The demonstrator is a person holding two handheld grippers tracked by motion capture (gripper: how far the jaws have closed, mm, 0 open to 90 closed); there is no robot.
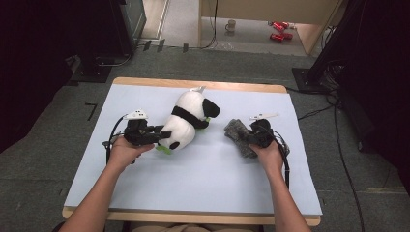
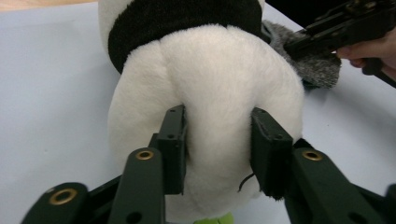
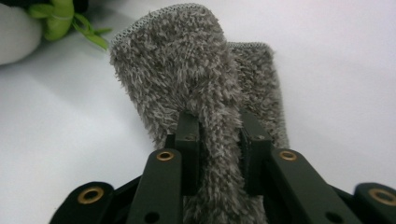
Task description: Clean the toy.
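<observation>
A black-and-white panda plush (image 1: 186, 121) lies on its side in the middle of the table, head toward the far right. My left gripper (image 1: 162, 134) meets its white rump from the left. In the left gripper view the jaws pinch a fold of the white body (image 2: 210, 84) between the pads (image 2: 175, 140). A grey fuzzy cloth (image 1: 236, 131) lies to the right of the panda. My right gripper (image 1: 247, 137) is shut on it. In the right gripper view the cloth (image 3: 187, 60) stands up, squeezed between the pads (image 3: 189, 140).
A pale sheet (image 1: 193, 179) covers the table, with a wooden rim (image 1: 193, 84) at the far edge. The panda's green leaf (image 3: 60, 18) lies close to the cloth. On the floor beyond are a mug (image 1: 231, 25) and red cans (image 1: 279, 30); cables run at the right.
</observation>
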